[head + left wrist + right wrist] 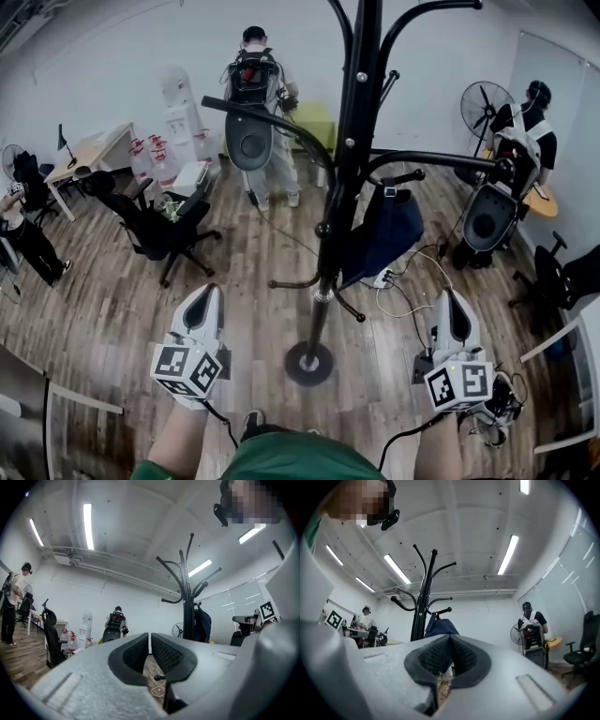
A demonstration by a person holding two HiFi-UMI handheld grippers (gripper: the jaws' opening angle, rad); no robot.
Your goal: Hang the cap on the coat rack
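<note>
A dark blue cap (392, 230) is being shown hanging on the black coat rack (349, 141). It is draped limp from one of the rack's lower curved arms, just right of the pole and well above the wooden floor (112, 309). Its cloth is being seen folded and sagging (no peak can be made out).

The head view is being taken from above, and only there are the rack's round base (309, 364) and the loose white cables (394, 292) on the floor being shown. In the left gripper view the rack is being seen from the side, right of centre, with the cap (202, 625) dark against a pale wall. In the right gripper view the cap (440, 627) is being seen just above the jaws, under long ceiling lights (508, 555) that the head view is not showing.

The left gripper (206, 291) is being held clenched, pads together, with nothing between them. The right gripper (450, 295) is likewise being held clenched and empty. Both are being held clear of the rack, one on each side of its base.
</note>
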